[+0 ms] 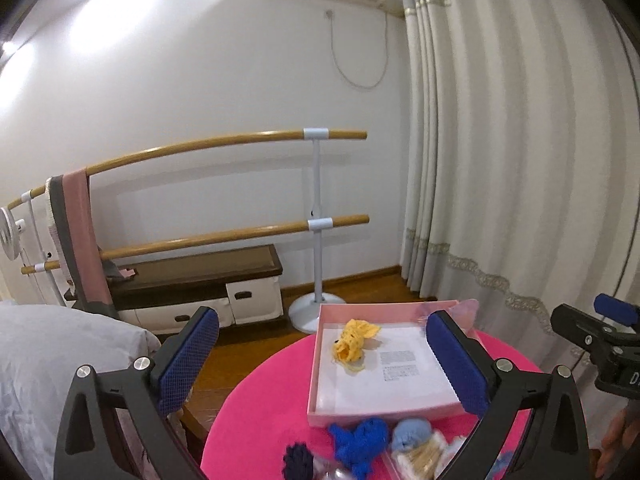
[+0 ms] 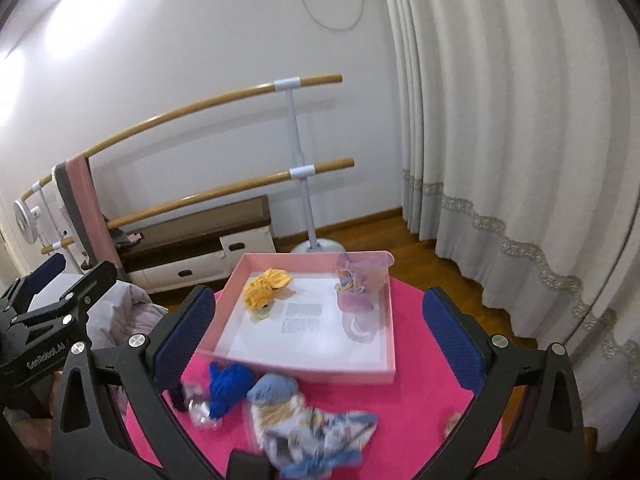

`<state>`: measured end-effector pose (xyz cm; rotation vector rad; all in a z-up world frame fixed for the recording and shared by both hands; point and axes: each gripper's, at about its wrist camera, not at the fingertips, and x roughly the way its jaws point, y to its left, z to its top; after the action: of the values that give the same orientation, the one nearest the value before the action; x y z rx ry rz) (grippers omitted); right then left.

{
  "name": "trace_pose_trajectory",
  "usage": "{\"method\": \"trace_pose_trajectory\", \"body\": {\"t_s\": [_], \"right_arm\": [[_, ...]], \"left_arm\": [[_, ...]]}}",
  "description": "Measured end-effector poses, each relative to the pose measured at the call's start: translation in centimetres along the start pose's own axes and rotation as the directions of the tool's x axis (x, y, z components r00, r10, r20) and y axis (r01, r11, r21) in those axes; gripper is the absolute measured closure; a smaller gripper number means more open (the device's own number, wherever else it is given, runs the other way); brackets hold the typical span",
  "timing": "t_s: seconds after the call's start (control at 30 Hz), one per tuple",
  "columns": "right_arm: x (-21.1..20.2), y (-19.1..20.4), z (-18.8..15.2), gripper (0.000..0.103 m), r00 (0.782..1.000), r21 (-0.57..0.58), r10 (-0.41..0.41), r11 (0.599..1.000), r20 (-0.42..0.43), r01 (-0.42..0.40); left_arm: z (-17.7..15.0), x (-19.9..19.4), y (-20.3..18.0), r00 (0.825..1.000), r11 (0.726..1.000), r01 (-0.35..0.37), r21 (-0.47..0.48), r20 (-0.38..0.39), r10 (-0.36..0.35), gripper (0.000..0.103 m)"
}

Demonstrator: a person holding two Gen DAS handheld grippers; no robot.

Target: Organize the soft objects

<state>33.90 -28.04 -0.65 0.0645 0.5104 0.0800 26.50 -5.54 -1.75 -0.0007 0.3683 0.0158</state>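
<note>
Right wrist view: right claw wide, holding nothing; left claw also wide and bare. Blue knit toy sits on the desk just in front of the pink tray, below-left of the right claw, nearer its left finger

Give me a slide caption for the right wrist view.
Open right gripper above pink box holding yellow toy.

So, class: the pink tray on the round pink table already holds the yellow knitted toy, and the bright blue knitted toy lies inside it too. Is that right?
Not quite. The bright blue knitted toy lies outside the pink tray, on the table in front of it. The yellow knitted toy is inside. The right wrist view shows it.
</note>
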Motion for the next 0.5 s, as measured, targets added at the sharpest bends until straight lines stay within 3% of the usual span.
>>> {"method": "trace_pose_trajectory", "body": {"t_s": [0.13, 0.5], "right_arm": [[-3.4, -0.3, -2.2, 0.000, 0.999, 0.011, -0.020, 1.000, 0.029, 0.020], [-10.5, 0.5, -7.5, 0.000, 0.991, 0.030, -0.099, 0.995, 0.092, 0.097]], "left_arm": [[-3.0, -4.9, 0.5, 0.999, 1.000, -0.004, 0.013, 0.046, 0.003, 0.000], [-11.0, -17.1, 1.4, 0.999, 1.000, -0.005, 0.019, 0.042, 0.004, 0.000]]}}
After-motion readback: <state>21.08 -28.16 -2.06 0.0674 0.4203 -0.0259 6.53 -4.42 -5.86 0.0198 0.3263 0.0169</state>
